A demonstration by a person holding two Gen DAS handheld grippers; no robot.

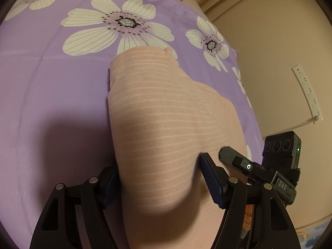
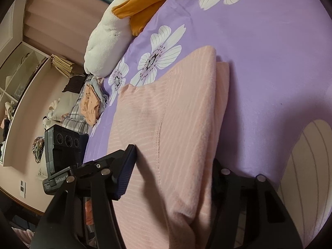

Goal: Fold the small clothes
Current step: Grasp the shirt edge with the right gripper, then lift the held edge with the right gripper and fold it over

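Left wrist view first: at the bottom of the frame the left gripper (image 1: 159, 178) is being held wide apart, and a raised fold of the pink striped garment (image 1: 157, 112) is being straddled by both blue pads, each pad seemingly touching the cloth at its side; whether it is truly being pinched cannot be told. Just to the right, the right gripper (image 1: 244, 164) is being brought in beside the same cloth.

In the right wrist view, the right gripper (image 2: 172, 178) is being kept open, its left pad (image 2: 124, 174) standing clear of the fabric while the other finger is being hidden behind the folded edge. The garment (image 2: 170, 112) is running between the jaws and up toward the frame's middle, lying doubled on the purple flowered bedspread (image 2: 269, 62).

Risk is being judged here: with one pad off the cloth, only the top layer may be caught as the jaws close, and the fold underneath could be dragged askew. A loose hold on the left could let the ridge slip flat.

Farther off, at the upper left, a white and orange plush toy (image 2: 110, 35) is lying at the bed's edge, with a pile of other clothes (image 2: 89, 105) below it.
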